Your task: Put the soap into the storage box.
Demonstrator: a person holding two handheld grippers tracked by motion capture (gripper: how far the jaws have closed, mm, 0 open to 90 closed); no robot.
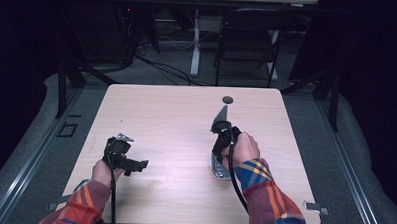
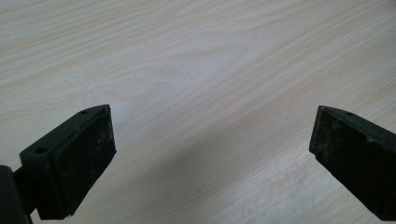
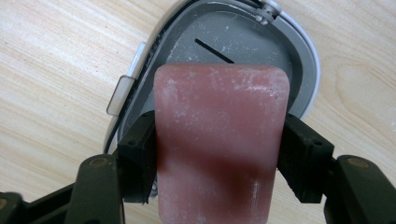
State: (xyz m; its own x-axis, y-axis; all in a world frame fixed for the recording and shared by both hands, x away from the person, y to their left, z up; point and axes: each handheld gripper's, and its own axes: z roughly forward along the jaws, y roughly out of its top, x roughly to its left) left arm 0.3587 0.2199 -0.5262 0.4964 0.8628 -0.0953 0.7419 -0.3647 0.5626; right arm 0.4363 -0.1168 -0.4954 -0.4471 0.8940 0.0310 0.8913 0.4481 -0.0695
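Right tool [image 3: 219,154]: jaws pressed against both sides of a pink soap bar [image 3: 219,140], which is held over an open grey soap case [image 3: 299,70] lying on the wooden surface [image 3: 56,70]. In the right gripper view the bar's far edge overlaps the case's inner tray, and a slot in the tray floor shows just beyond it. Whether the bar already touches the tray cannot be told.

In the high view the right tool [image 1: 219,153] stands at the near right of the surface [image 1: 176,111], pointed steeply down, with the case [image 1: 217,168] partly hidden beneath the hand.

Left tool [image 2: 210,154]: jaws spread wide, nothing between them, bare wood beneath. In the high view it [image 1: 134,166] rests at the near left, well apart from the case.

Judgement: the step in hand is placing the bar into the case (a lift out would look the same at this instant). The next move calls for lowering the bar square to the tray, then parting the jaws without dragging the light case; the idle left tool could steady its rim.
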